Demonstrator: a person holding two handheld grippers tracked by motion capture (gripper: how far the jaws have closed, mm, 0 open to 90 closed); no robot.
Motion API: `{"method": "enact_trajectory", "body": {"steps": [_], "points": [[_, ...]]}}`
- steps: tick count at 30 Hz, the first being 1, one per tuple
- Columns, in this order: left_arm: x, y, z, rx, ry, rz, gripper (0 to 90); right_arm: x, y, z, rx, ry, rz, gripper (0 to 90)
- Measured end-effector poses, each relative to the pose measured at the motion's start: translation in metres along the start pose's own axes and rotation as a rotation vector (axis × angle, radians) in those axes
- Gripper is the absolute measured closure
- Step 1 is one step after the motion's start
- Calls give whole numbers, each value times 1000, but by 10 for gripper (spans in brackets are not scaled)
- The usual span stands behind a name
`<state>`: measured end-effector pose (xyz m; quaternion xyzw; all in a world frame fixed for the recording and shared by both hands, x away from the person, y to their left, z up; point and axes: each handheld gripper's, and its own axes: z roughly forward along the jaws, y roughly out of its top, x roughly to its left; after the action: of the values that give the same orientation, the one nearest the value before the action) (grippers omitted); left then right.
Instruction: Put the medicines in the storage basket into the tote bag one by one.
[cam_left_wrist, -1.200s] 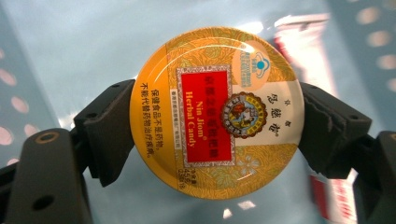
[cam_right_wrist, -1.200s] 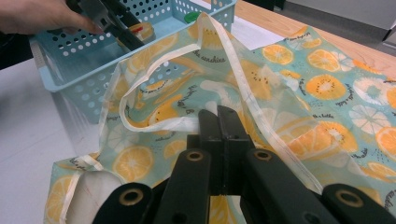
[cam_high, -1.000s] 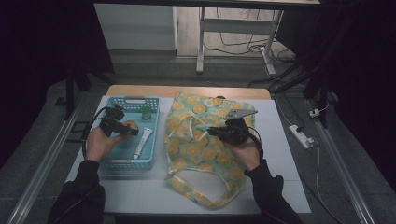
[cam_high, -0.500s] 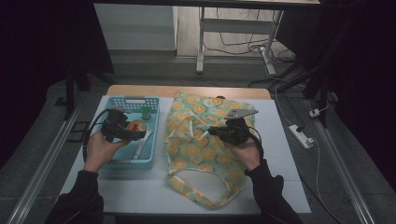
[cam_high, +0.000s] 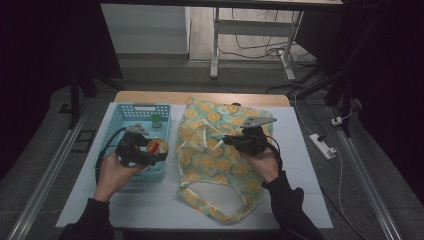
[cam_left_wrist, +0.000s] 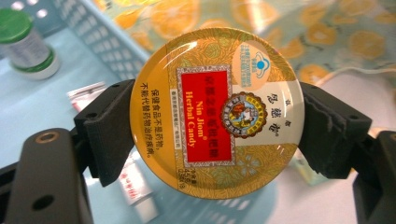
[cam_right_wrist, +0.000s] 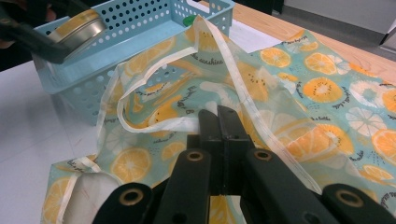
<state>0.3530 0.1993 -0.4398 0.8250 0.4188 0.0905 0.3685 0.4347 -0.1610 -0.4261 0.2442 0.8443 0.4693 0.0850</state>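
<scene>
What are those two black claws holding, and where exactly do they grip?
The left gripper clamps a round candy tin by its opposite rims. The right gripper pinches the fruit-print bag at its opening edge.

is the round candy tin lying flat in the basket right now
No, the candy tin is clamped by its rim between the left gripper jaws, held up above the blue basket floor.
</scene>
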Motion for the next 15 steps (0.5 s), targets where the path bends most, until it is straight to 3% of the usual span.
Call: {"method": "enact_trajectory", "body": {"steps": [9, 15], "points": [[-37, 6, 4, -14, -37, 96, 206, 0, 0, 0, -3, -1, 3, 900], [-56, 10, 17, -6, -78, 137, 206, -1, 0, -1, -7, -4, 5, 900]]}}
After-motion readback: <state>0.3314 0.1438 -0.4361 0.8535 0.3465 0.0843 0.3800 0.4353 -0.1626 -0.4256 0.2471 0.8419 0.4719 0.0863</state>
